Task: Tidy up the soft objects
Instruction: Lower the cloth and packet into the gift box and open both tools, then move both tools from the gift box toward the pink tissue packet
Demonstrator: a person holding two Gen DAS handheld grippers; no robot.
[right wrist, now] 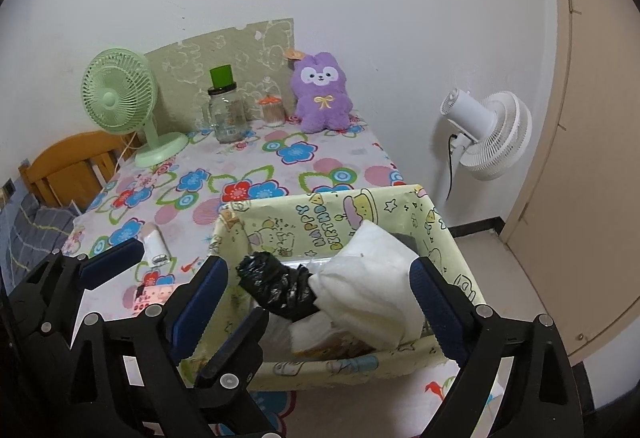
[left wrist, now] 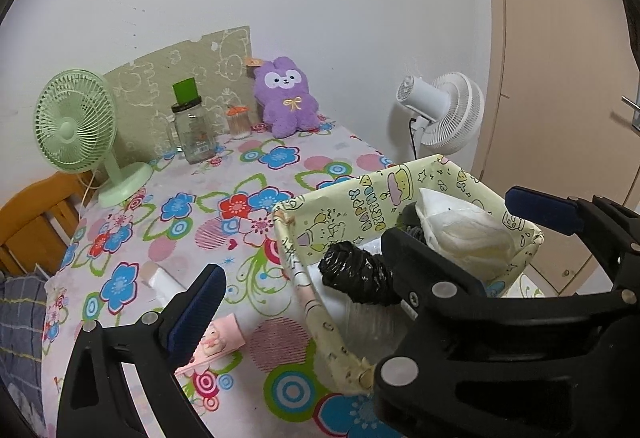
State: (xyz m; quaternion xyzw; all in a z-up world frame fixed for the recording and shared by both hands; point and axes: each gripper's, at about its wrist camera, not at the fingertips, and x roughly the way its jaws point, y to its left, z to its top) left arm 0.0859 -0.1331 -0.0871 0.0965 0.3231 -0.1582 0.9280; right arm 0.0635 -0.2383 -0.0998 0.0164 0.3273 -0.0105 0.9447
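On the floral table, relative to the box:
Green fan (right wrist: 118,99): far left of the box, at the table's back edge.
Glass jar (right wrist: 227,109): behind the box, left of the plush.
Purple plush (right wrist: 320,93): upright against the wall, well behind the box.
Left gripper (right wrist: 160,270): fingers spread wide, holding nothing, at the box's left wall.
Box (right wrist: 280,226): holds a black bag roll (right wrist: 276,284) and white soft packs (right wrist: 372,278).
Right gripper (right wrist: 320,296): fingers wide apart over the box, straddling the white packs, gripping nothing.
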